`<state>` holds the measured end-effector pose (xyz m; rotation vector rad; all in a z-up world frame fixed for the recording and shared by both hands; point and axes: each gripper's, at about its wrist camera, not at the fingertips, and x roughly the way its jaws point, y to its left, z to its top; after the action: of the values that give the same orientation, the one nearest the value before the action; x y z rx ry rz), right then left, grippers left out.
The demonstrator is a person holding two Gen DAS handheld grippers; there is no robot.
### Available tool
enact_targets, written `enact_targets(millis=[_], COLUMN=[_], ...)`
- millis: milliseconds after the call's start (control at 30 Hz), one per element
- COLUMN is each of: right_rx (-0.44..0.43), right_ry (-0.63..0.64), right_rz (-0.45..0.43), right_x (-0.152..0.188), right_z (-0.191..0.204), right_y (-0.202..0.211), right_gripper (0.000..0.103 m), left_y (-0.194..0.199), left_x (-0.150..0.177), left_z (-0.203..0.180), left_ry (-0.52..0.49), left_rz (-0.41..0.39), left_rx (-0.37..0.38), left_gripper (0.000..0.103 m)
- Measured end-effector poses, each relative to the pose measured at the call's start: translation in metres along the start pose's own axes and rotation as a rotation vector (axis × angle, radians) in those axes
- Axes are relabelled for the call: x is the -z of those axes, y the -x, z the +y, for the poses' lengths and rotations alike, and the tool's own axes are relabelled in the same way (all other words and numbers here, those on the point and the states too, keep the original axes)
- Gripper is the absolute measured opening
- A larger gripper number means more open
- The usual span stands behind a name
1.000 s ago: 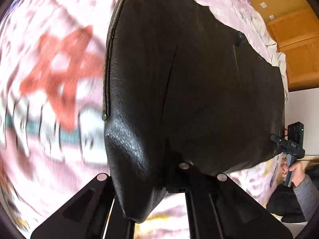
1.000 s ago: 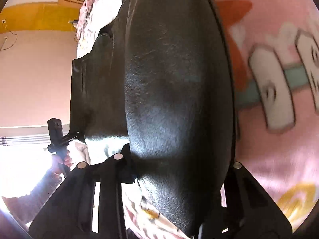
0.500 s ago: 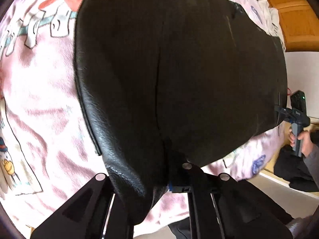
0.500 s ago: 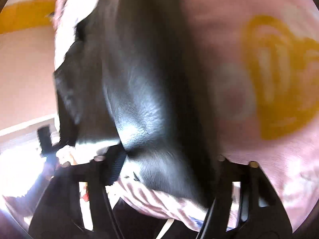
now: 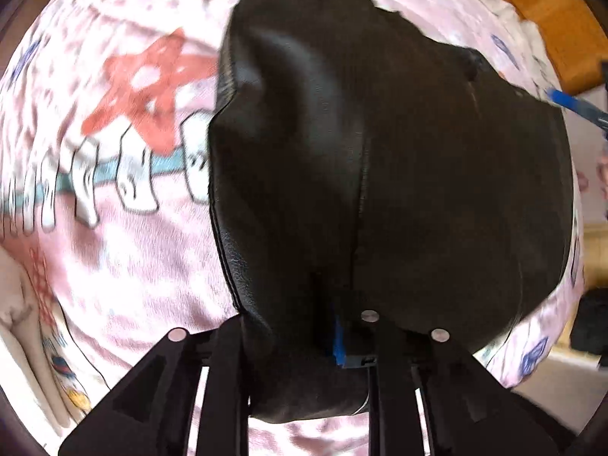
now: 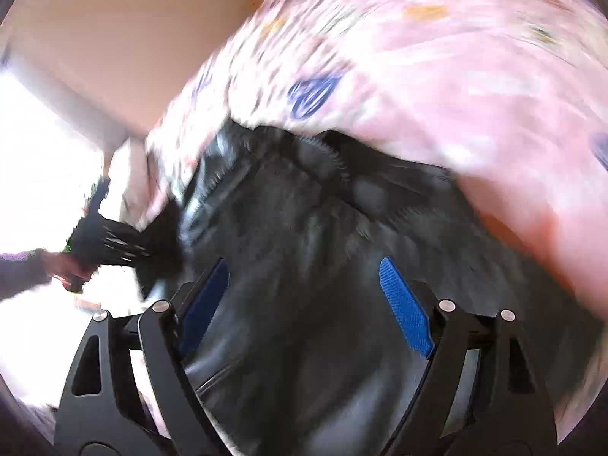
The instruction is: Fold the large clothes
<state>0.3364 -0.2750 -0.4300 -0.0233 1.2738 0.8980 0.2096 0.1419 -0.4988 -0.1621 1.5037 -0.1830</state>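
Observation:
A large black leather garment lies on a pink patterned blanket. My left gripper is shut on the garment's near edge, which bulges between and over its fingers. In the right wrist view my right gripper is open, its blue pads apart above the black garment, holding nothing. The left gripper shows there at the left, clamped on the garment's edge. A blue pad of the right gripper shows at the far right of the left wrist view. Both views are motion-blurred.
The pink blanket covers the bed beneath the garment. A wooden cabinet stands beyond the bed. A beige wall and a bright window lie to the left in the right wrist view.
My right gripper has let go of the garment and opened, swinging away. The garment has dropped onto the blanket. My left gripper still holds its edge.

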Motion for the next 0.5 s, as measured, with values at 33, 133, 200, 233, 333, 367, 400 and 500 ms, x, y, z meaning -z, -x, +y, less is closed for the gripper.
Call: enact_targets(millis=[33,133,200,233,333,367,400,500], right_rx=[-0.018,0.104,0.198,0.194,0.219,0.260,0.298,0.293], right_ry=[-0.014,0.012,-0.005,-0.039,-0.047,-0.022,-0.016,-0.068], right_rz=[0.077,0.197,0.214,0.215,0.189,0.171,0.161,0.173], right_x=[-0.013,-0.020,-0.015,-0.016,-0.015,-0.018,-0.019,-0.029], right_z=[-0.003,-0.011,-0.024,-0.030,-0.033,-0.030,-0.031,-0.041], right_y=[-0.031,-0.081,-0.097,-0.102,-0.109,-0.111,-0.115,-0.127], right_gripper=[0.080,0.080,0.076,0.075,0.074,0.072,0.070,0.072], left_y=[0.003,0.018,0.028,0.036,0.051,0.052,0.051,0.043], left_x=[0.004,0.020,0.023,0.024,0.026,0.025,0.024,0.026], left_z=[0.001,0.008,0.004,-0.002,-0.023,-0.028,-0.032,-0.026], left_ry=[0.025,0.029,0.027,0.016,-0.020,-0.019,-0.013,-0.015], left_rz=[-0.008,-0.009,-0.005,-0.002,0.034,0.065,0.102,0.205], left_rx=[0.011,0.030,0.049,0.063,0.128,0.170,0.210,0.242], left_gripper=[0.022,0.026,0.029,0.033,0.057,0.060,0.070,0.074])
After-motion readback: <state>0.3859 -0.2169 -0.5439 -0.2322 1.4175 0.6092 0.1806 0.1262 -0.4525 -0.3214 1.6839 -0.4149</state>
